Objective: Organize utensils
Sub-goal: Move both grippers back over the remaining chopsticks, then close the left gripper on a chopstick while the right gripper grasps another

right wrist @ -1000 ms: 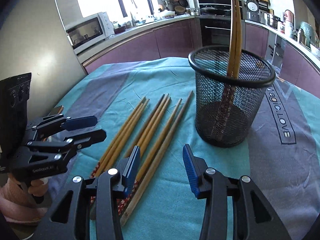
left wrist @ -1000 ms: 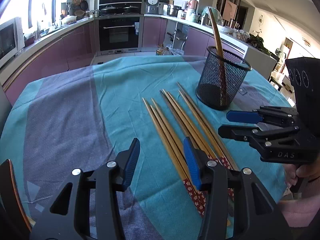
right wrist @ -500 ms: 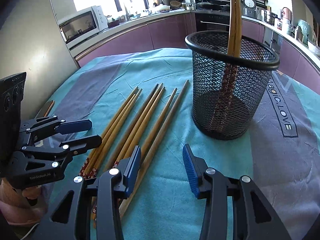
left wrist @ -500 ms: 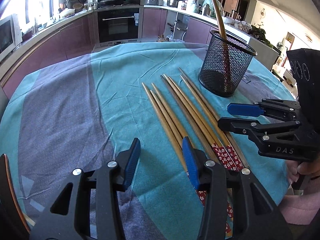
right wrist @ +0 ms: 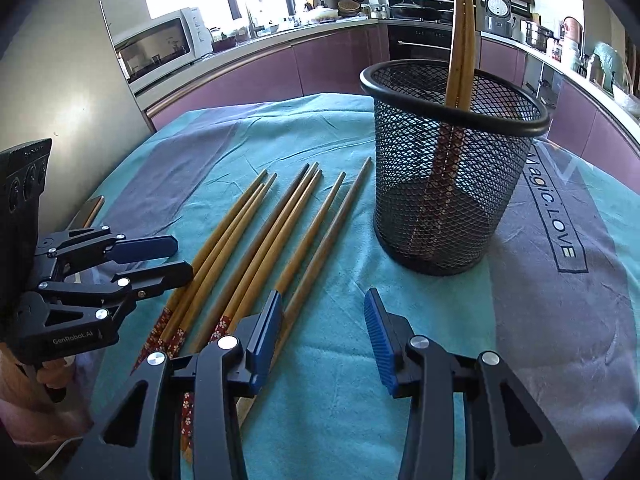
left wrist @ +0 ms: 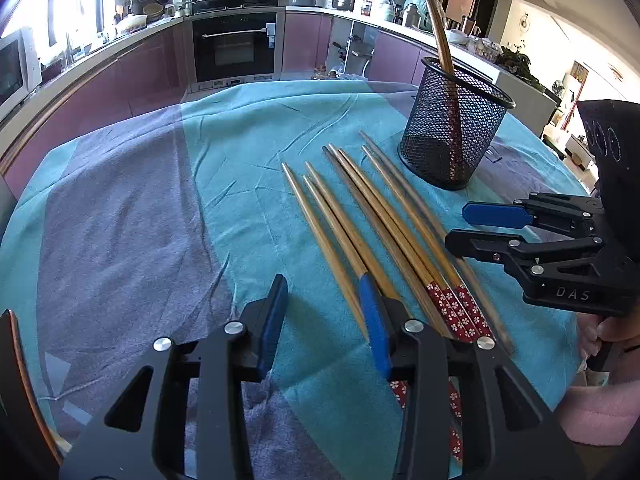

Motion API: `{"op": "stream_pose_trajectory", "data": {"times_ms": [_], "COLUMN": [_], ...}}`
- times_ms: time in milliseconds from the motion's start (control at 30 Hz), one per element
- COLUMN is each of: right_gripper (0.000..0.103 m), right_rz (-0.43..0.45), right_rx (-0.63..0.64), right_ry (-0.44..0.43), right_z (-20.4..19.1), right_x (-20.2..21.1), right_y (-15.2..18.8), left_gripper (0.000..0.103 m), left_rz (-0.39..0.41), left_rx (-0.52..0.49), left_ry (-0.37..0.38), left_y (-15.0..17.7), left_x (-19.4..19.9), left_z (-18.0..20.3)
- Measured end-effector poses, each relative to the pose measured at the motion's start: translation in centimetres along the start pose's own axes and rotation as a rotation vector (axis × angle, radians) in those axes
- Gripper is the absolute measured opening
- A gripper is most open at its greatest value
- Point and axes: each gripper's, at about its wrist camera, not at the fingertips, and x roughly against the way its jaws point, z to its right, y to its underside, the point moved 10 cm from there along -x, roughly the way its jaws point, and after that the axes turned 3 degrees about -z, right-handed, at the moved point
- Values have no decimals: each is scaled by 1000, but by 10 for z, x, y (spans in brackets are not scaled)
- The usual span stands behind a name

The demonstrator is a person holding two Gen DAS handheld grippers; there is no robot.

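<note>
The loose chopsticks lie side by side on the teal and grey tablecloth, their patterned red ends toward me and their tips toward the black mesh cup. My left gripper hovers low over their near ends, its jaws spread and gripping nothing; its right finger sits above the leftmost sticks while the gap between the fingers is over bare cloth. My right gripper is also spread wide and empty, with its left finger over the rightmost sticks and the mesh cup ahead and slightly right.

The right wrist view shows two chopsticks in the cup standing together and leaning on the rim, plus lettering printed on the cloth beside the cup; the left wrist view shows only one curved shaft there. From the left view, my right gripper reaches in from the side, turned so one finger is above the other, just over the rightmost sticks.
</note>
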Motion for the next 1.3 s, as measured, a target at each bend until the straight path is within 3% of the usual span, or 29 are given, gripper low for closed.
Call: {"op": "stream_pose_trajectory", "data": {"times_ms": [400,533,733,967,1200,1300], "right_gripper": [38,32,10,6,6,6], "right_rz": [-5,6,13,32,69,55], "right_rx": [30,12,-63,-124,-86,-51], "right_ry": [49,50,-22,-61,-103,-126], "right_z": [-5,-3,3,9,0,-8], "right_x": [-10,-12,-10,-2,16,16], "right_y": [-10,-14,-15,-11,-10,-7], "left_gripper": [35,31,14,5,5,6], "left_rz": [-20,-21,-15,5,31,31], "left_rx": [-3,5,36,88,73,48], "left_ry": [-28,-37,-17,-4,13,-33], "left_y": [-10,-14,-14,-12,-12,-10], "left_x": [-13,-16,-18,-9,3,3], "left_z": [-2,-3,0,-5,-1,-3]}}
